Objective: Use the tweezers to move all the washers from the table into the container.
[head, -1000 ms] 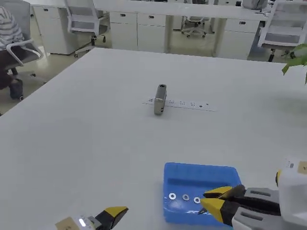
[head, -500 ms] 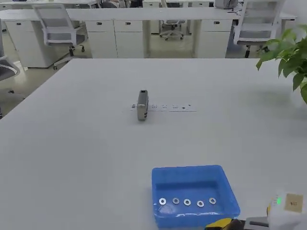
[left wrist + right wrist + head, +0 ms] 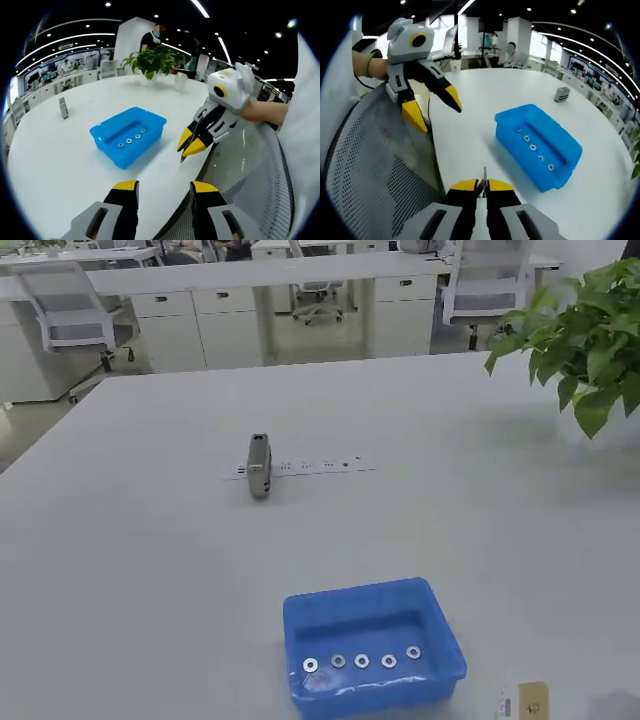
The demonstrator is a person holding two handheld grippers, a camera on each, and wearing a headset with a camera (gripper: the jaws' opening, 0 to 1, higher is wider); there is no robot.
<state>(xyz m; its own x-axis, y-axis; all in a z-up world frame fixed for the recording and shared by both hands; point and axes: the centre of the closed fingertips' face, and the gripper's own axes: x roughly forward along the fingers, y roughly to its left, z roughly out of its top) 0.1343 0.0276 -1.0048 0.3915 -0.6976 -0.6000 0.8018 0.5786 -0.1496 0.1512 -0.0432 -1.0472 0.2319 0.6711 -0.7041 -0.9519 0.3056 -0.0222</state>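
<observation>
Washers (image 3: 361, 661) lie in container (image 3: 370, 695) (back from table (image 3: 150, 570) edge); left claw (image 3: 165, 186) released, right claw (image 3: 482, 184) grasping tweezers (image 3: 485, 173).

We see white desks (image 3: 260, 275), office chairs (image 3: 72, 315) and a leafy plant (image 3: 585, 330) beyond our pale surface (image 3: 150, 560), under ceiling lights (image 3: 200, 7).

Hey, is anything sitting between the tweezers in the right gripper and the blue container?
Nothing visible. Bare table lies between the tweezers, clamped in the right gripper, and the blue container, where five washers lie already.
</observation>
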